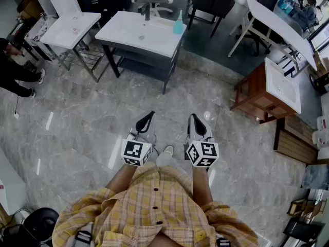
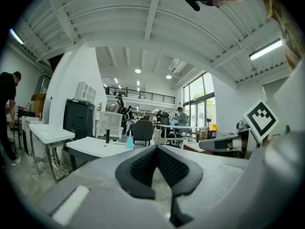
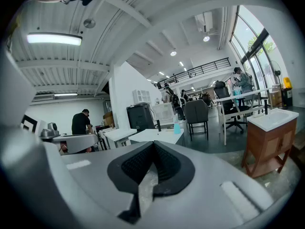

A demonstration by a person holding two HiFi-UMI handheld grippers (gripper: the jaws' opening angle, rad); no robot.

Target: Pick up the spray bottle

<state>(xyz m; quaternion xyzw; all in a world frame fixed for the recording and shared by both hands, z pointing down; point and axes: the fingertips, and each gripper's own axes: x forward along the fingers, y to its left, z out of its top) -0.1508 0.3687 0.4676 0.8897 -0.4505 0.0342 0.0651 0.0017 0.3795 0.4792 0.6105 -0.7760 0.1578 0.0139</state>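
left gripper (image 1: 149,115): in my left hand, low in front of my shirt (image 1: 154,205). Jaw tips closed on each other with nothing between them.
right gripper (image 1: 194,117): just beside the left one and pointing the same way. Tips also meet, empty.
floor (image 1: 92,122): grey marble tile under both grippers, and it shows through the slot behind each pair of tips.
table (image 1: 123,32): white sink-top on a dark frame, well ahead of me.
spray bottle (image 1: 178,23): small, teal and see-through, with a paler narrow head. It stands upright; too small to make out more.
bottle position: on the table's right edge, toward the back corner.
bottle vs grippers: well apart from both, straight ahead, roughly between their two lines. In the left gripper view it sits up-left of the tips, in the right gripper view up-right.
beyond: dark chair (image 1: 213,1) behind the table, wooden cabinet (image 1: 252,94) with a white basin off to my right.
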